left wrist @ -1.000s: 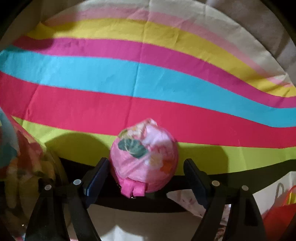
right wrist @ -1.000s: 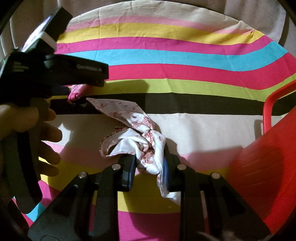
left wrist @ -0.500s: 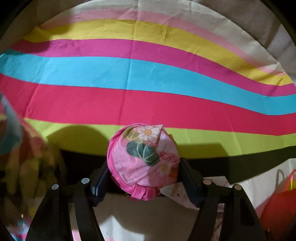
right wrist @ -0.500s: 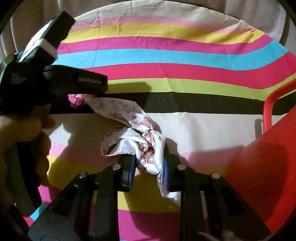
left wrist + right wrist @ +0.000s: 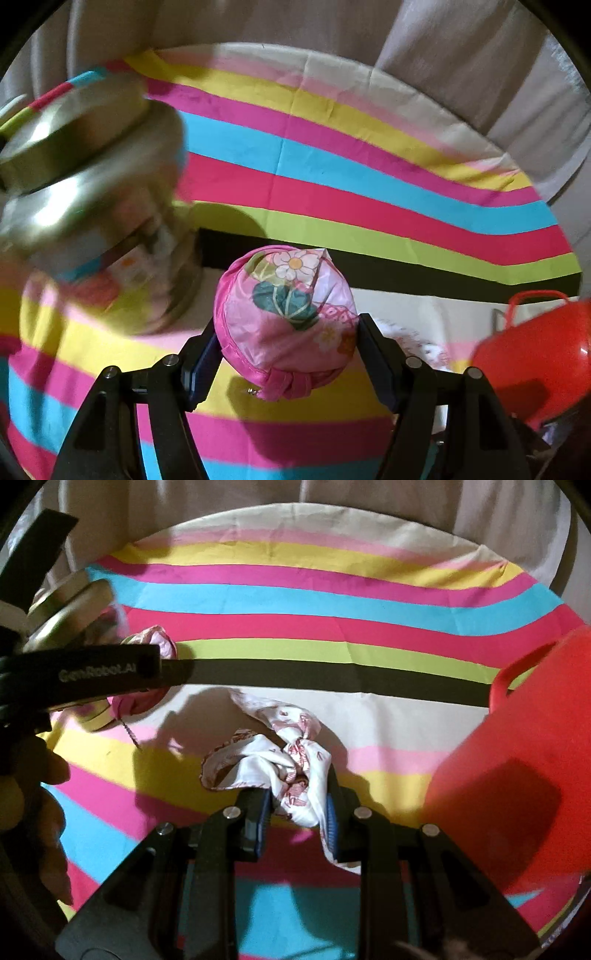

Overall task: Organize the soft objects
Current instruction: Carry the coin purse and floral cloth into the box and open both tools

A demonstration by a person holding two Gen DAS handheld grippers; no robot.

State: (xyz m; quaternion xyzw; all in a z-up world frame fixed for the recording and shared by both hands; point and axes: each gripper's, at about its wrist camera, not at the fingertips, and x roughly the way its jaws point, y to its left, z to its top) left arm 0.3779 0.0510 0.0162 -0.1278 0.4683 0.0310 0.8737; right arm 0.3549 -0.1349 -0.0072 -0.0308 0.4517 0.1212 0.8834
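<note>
My left gripper [image 5: 286, 349] is shut on a round pink floral fabric bundle [image 5: 286, 317] and holds it above the striped cloth. The bundle also shows in the right wrist view [image 5: 147, 672], partly hidden behind the left gripper's body [image 5: 96, 672]. My right gripper [image 5: 295, 816] is shut on a crumpled white cloth with red print [image 5: 280, 757], lifted off the striped cloth. The white cloth shows faintly in the left wrist view [image 5: 413, 339], right of the bundle.
A red basket [image 5: 517, 775] with a handle stands at the right; it also shows in the left wrist view [image 5: 535, 354]. A glass jar with a metal lid [image 5: 92, 206] stands at the left, blurred. A striped cloth [image 5: 314, 602] covers the table, with curtains behind.
My left gripper has closed on the pink bundle and lifted it up and back. My right gripper has raised the white cloth. The jar and basket have come into view.
</note>
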